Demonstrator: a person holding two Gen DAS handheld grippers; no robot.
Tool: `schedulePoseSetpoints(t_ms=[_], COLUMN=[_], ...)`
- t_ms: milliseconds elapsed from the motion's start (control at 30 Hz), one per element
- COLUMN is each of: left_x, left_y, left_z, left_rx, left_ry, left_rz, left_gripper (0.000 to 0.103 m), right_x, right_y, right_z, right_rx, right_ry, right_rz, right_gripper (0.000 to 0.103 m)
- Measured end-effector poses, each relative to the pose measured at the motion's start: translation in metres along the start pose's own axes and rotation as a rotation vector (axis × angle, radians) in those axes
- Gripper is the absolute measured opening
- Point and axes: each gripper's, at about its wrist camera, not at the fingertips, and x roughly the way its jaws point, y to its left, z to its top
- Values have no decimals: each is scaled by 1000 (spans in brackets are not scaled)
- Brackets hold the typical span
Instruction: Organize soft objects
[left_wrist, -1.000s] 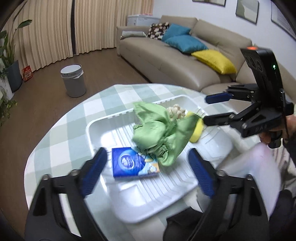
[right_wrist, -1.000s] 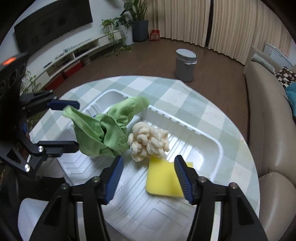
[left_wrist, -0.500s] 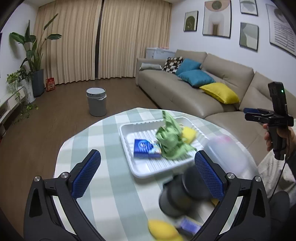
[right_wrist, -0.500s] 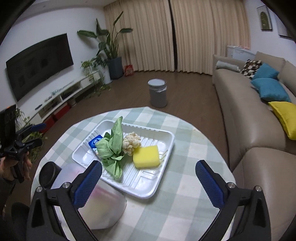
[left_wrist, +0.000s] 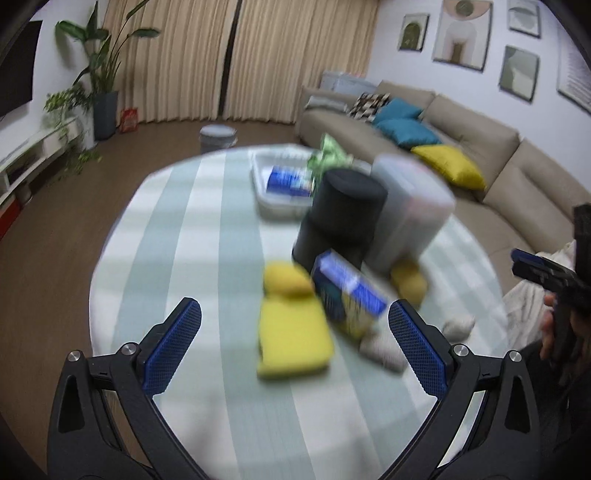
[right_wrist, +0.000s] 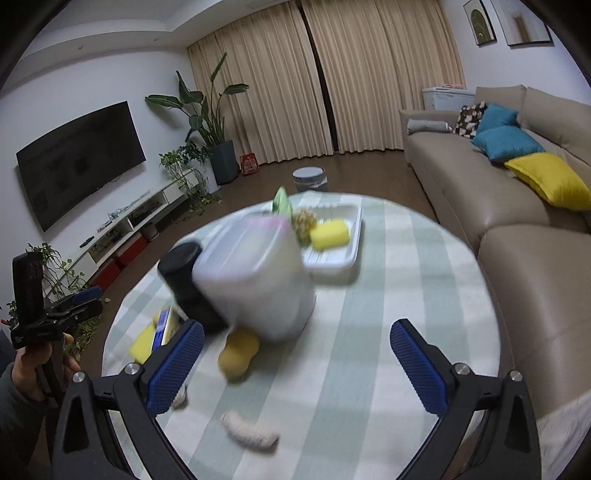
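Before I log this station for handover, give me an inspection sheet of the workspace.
Surface: round table with a pale green checked cloth.
Job's things: green cloth, cream knitted piece, yellow sponge and a blue packet lie in the white tray; a second yellow sponge, blue box and cream knitted pieces lie loose on the cloth.
Clutter: black cylinder, translucent lidded bin.
Grippers: left gripper and right gripper both open, holding nothing.
Cables: nothing seen.
Surroundings: sofa with cushions, waste bin, plants, wall television.
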Motion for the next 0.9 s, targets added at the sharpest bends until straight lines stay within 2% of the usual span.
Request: schedulePoseSetpoints(t_ms=[100,200,300,367,467,567,800,900], left_x=[7,21,30,34,38,48,61,66], left_y=[-4,-14,-20,-17,-15,-15,-11,-10], left_z=[-18,-26,-26,-23,-21,-24,-25,-25], left_rx=[-16,27,67,48,41,45,25,17], left_ry=[30,78,92,88,94,126,170,183], left_rz=[39,58,80,84,96,103,122,127], left_gripper=[103,103,103,103,103,103,103,103], right_x=[0,11,26,36,44,50,65,67], right_y=[22,40,55,58,49,48,53,53], right_z=[-32,-55,-67,-72,-74,-77,-81,-81], right_rx=[-22,-28,-110,-148,-97,-102,-106,-103], right_ry=[25,78,113,142,172,189,236,241], right_rz=[-43,-80,-143,-181,-161,-165,-150,-158], right_gripper=[103,103,103,103,103,102,88,86])
